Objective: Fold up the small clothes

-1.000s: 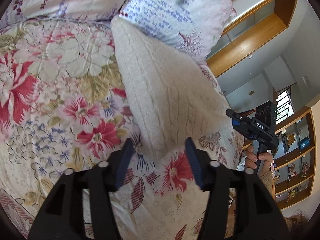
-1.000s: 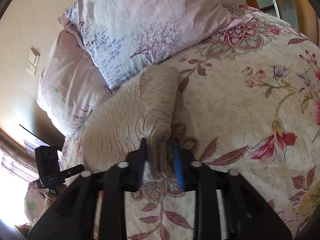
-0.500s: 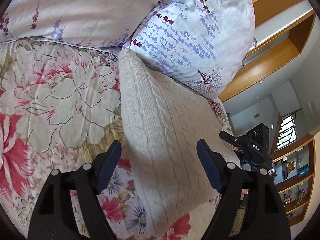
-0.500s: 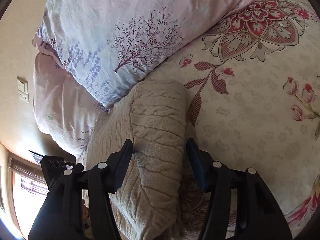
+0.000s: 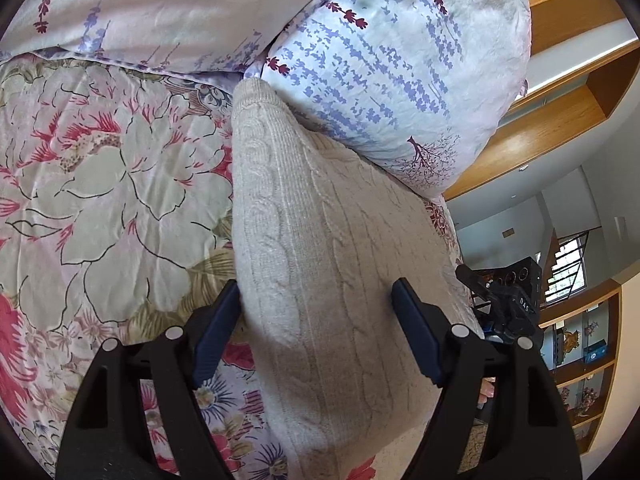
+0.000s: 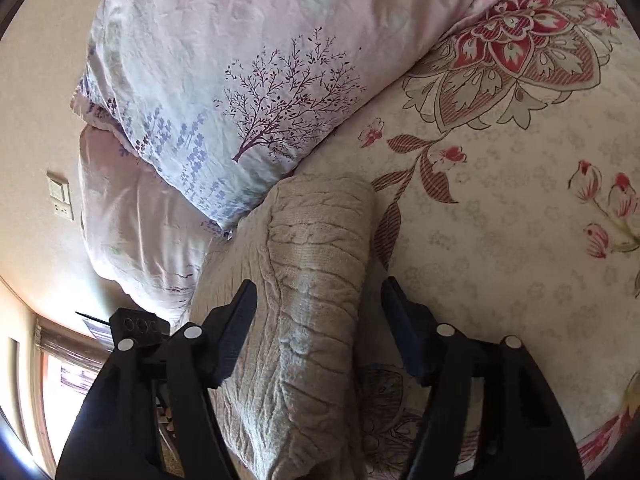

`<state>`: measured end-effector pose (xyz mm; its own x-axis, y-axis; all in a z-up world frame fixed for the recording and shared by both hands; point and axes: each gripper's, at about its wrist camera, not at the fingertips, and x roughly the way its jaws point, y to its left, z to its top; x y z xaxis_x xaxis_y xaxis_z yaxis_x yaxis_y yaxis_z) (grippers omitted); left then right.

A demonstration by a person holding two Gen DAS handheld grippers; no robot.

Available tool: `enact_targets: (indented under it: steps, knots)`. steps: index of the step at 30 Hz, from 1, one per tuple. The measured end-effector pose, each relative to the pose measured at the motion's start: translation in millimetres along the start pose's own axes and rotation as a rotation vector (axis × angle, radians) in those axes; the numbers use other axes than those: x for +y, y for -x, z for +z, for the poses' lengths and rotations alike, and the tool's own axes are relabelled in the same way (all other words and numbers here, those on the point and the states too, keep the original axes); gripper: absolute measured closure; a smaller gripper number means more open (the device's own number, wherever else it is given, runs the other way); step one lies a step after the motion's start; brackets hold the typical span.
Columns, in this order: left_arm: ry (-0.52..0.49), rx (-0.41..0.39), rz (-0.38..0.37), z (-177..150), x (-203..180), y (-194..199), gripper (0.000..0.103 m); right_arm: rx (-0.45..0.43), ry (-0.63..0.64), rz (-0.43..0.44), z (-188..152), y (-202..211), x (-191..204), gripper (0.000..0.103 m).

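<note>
Both grippers fwd, jaws wide over sweater (image 5: 320,280)

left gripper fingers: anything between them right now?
Yes: the cream knit sweater lies between the open left gripper fingers, resting on the floral bedspread; left wrist view.

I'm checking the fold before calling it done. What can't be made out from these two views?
- Knit garment: its near end is cut off by the frame bottom, left wrist view.
- Its edge under the lavender pillow, right wrist view.
- Whether either open tool, left or right, touches it.
</note>
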<state>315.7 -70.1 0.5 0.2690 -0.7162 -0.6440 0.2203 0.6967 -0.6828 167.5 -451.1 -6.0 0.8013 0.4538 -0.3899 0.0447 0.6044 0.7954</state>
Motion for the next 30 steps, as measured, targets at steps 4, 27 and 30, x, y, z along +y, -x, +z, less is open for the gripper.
enact_targets:
  steps: [4,27,30]
  knots:
    - [-0.015,-0.002,0.007,1,-5,-5,0.027,0.047,0.027,-0.006,-2,-9,8,0.035]
    - [0.04,-0.026,-0.09,3,3,1,0.065,0.083,0.11,0.068,-20,-21,38,0.072]
    - [0.017,-0.038,-0.099,2,-1,17,0.067,0.057,0.123,0.103,-22,-17,53,0.074]
